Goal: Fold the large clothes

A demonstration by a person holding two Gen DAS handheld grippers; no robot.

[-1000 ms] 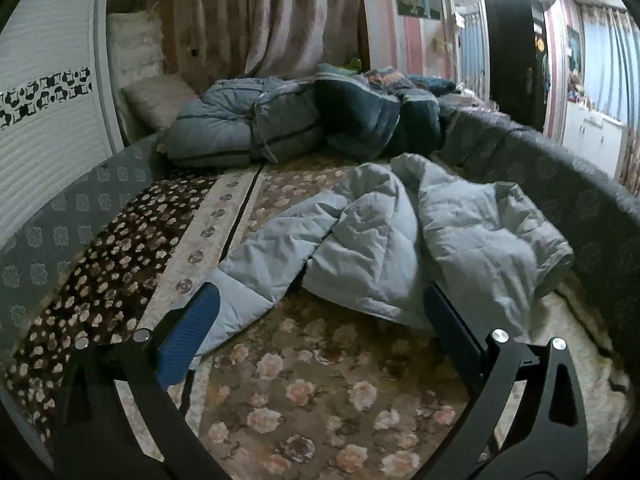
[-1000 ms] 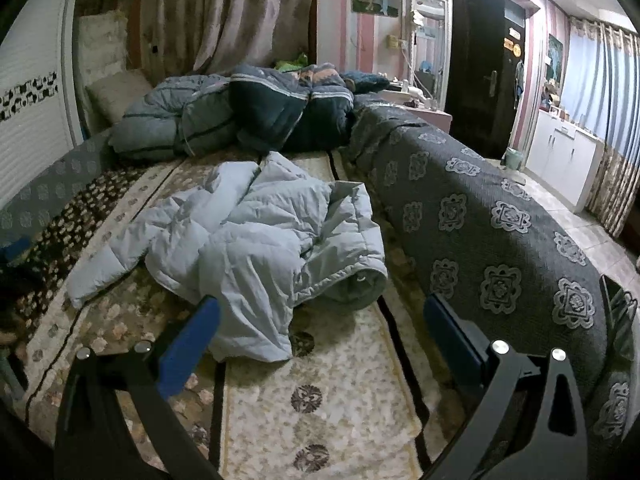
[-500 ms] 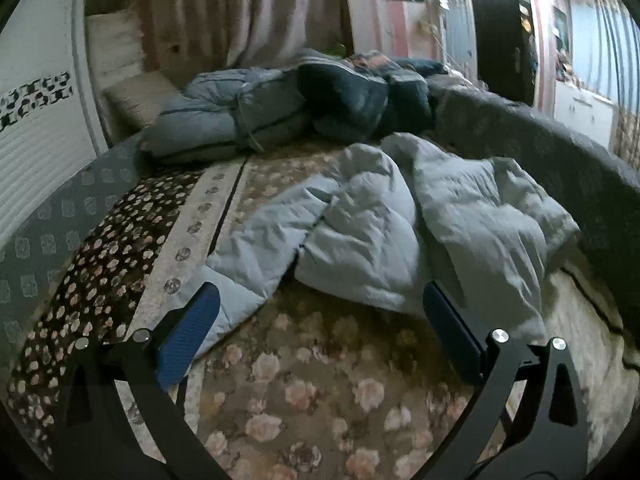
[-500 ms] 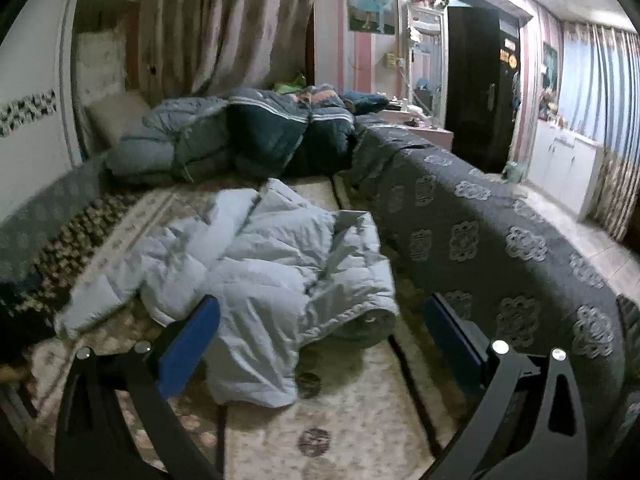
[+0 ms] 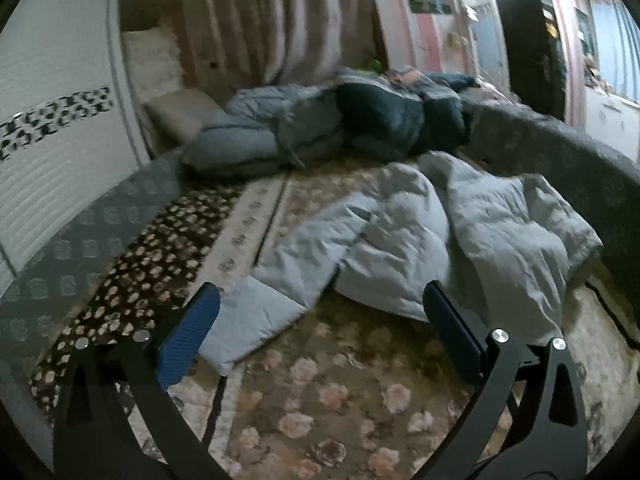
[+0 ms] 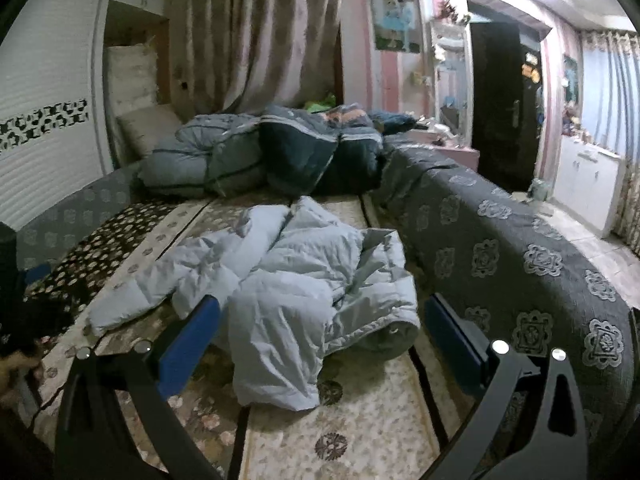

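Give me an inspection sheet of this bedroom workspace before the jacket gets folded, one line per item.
Surface: bed covered with floral patterned blankets; a dark patterned blanket covers its right side.
Job's things: light blue puffer jacket lies crumpled and unfolded, one sleeve stretched toward the left gripper.
Clutter: rolled quilts piled at the far end; pillow behind them.
Grippers: left gripper open, empty, near the sleeve cuff; right gripper open, empty, over the jacket's near edge.
Cables: nothing seen.
Surroundings: curtains, dark door, white cabinet.
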